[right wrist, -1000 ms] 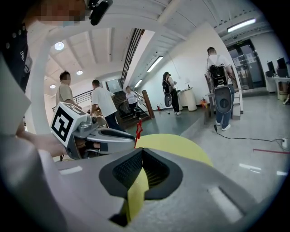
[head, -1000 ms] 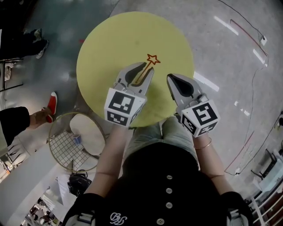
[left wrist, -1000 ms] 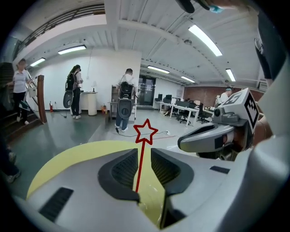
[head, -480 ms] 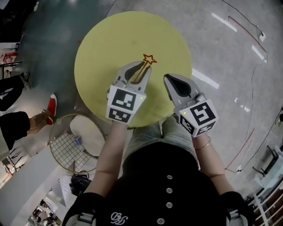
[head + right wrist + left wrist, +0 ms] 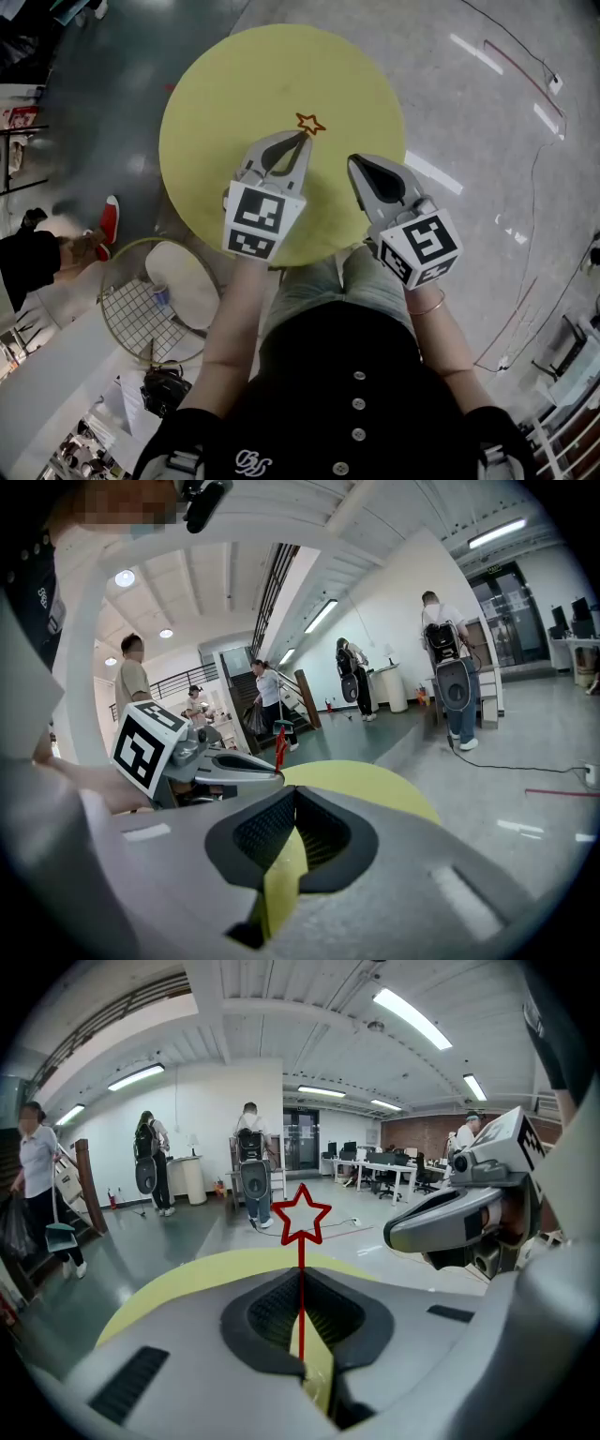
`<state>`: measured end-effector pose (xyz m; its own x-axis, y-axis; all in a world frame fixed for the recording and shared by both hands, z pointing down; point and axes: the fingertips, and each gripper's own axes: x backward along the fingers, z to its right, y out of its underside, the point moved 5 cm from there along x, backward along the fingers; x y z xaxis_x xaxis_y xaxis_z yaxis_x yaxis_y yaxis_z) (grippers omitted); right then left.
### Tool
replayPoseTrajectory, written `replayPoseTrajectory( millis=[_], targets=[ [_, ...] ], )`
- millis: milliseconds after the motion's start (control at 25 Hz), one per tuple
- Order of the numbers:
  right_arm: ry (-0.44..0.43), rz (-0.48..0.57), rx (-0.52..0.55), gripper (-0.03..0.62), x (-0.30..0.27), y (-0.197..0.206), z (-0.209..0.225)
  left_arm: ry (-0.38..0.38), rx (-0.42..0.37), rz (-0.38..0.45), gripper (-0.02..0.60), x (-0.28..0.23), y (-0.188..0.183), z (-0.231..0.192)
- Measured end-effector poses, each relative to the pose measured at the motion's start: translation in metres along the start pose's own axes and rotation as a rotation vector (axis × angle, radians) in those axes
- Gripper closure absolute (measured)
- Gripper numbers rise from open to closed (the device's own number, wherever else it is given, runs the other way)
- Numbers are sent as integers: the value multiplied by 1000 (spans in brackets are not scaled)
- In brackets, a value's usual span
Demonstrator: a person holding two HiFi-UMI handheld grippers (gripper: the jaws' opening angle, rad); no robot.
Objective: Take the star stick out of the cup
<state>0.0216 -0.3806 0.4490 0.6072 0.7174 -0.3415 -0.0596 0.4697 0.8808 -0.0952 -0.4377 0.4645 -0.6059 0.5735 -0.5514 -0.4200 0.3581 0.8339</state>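
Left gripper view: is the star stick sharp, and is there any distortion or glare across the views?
Left gripper view: the star stick is crisp, with no motion blur; fisheye curves the ceiling lights. Right gripper view: same curvature, and the corners go black. Head view: glare streaks on the glossy floor; the yellow table is evenly lit.

Worktop [image 5: 234, 84] read matt yellow, smooth. Floor [image 5: 487, 122] was glossy and reflective. Left gripper [image 5: 303, 138] shell was matt grey plastic, with dark ribbed pads [image 5: 272, 1312]. Star stick [image 5: 301, 1274] was glossy red.
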Motion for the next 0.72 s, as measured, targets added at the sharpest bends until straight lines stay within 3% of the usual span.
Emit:
replayPoseTrajectory(
  millis=[320,720],
  targets=[
    [-48,13,41,592,4,-5,-21,-100,29,98,566,37,-8,-4],
    [-72,70,100,592,20,-26,-34,-220,147,357,566,102,-27,-10]
  ],
)
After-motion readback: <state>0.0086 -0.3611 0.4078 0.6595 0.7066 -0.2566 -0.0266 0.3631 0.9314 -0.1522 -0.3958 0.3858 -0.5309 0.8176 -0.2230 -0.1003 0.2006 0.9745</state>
